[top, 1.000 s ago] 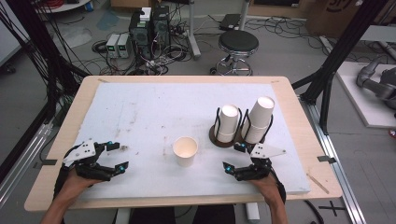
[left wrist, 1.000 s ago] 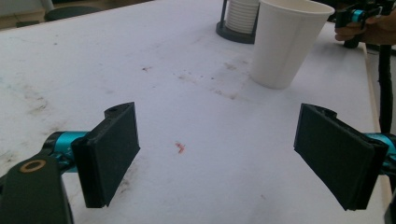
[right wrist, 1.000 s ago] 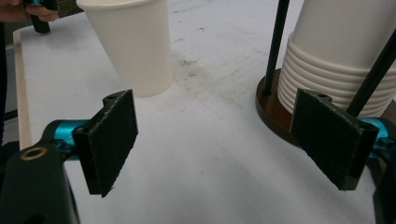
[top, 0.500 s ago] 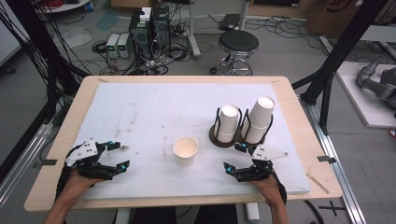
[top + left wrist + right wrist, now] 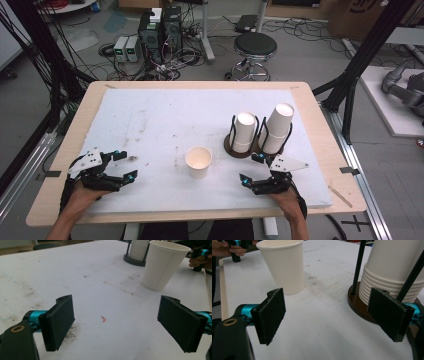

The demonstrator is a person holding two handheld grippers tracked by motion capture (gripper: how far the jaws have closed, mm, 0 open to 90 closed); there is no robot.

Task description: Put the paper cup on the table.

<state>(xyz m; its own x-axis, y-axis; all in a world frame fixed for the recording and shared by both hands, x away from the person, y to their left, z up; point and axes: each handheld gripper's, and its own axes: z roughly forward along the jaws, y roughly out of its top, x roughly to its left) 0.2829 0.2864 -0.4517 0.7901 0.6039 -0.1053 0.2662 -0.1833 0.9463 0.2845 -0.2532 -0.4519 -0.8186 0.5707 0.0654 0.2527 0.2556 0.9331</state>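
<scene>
Both grippers, left point(image 5: 125, 166) and right point(image 5: 251, 169), rest near the worktop's front edge, jaws wide and empty; the next move is probably reaching for the single cup point(image 5: 198, 161).

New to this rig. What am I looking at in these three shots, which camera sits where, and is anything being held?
No robot arm here: a person holds a hand-operated two-jaw tool in each hand. The high view looks down on the table from above the person's side, with the left gripper and right gripper near the front edge. Each of the other two pictures comes from a camera riding on one gripper, looking along its two black jaws. On the white mat stands a single paper cup, open side up, between the two hands. Behind the right gripper are two stacks of cups in a dark wire holder. Both grippers are open, with bare mat between their jaws; nothing is held.
</scene>
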